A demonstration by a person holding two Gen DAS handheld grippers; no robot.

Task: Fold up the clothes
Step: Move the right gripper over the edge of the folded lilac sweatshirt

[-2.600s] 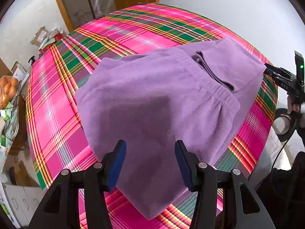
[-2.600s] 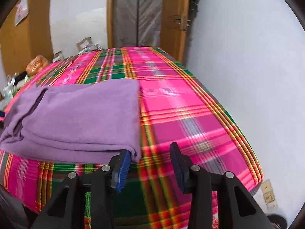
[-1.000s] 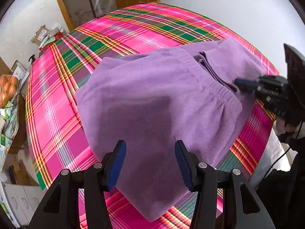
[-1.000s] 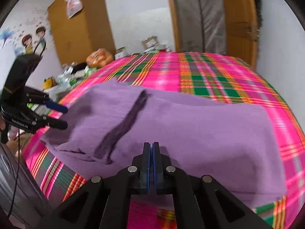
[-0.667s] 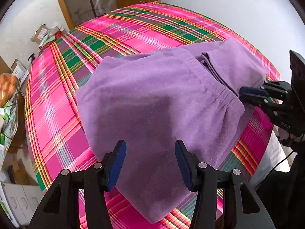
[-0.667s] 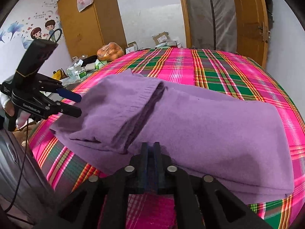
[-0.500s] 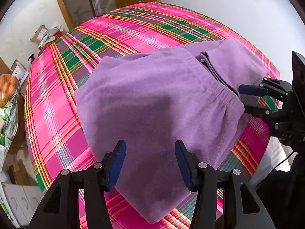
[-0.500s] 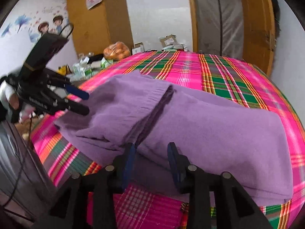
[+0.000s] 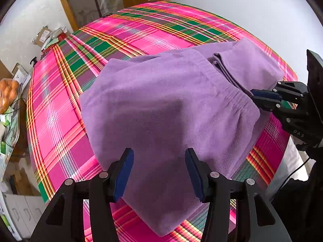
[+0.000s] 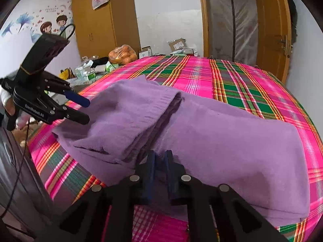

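My left gripper gapes wide over purple fleece trousers | trousers lie folded on plaid bedspread | right gripper nearly closed, pinching their edge

The purple garment covers the middle of the plaid bedspread, and its folded layers hide what lies beneath them. In the right wrist view, whether the right gripper pinches the cloth cannot be told. The left gripper hides the garment's near left edge.
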